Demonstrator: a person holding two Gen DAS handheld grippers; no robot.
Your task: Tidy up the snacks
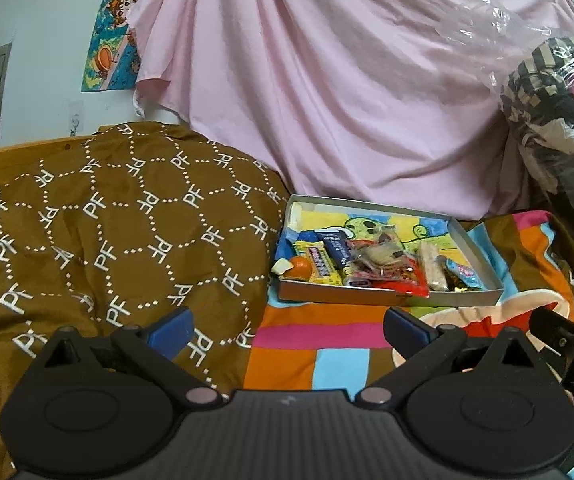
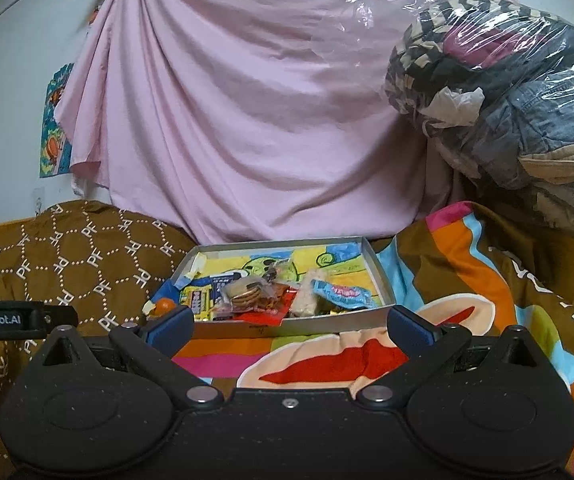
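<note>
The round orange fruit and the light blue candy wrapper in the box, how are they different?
The round orange fruit is smooth and ball-shaped, while the light blue candy wrapper is flat and crinkly with pink lettering. The fruit sits at the left end of the shallow grey cardboard box; the wrapper lies at the right end. The fruit has no packet; the wrapper is packaging. Both rest in the same box among other snacks, untouched by either gripper.

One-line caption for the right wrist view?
Open right gripper faces a shallow box of snacks on a colourful blanket.
</note>
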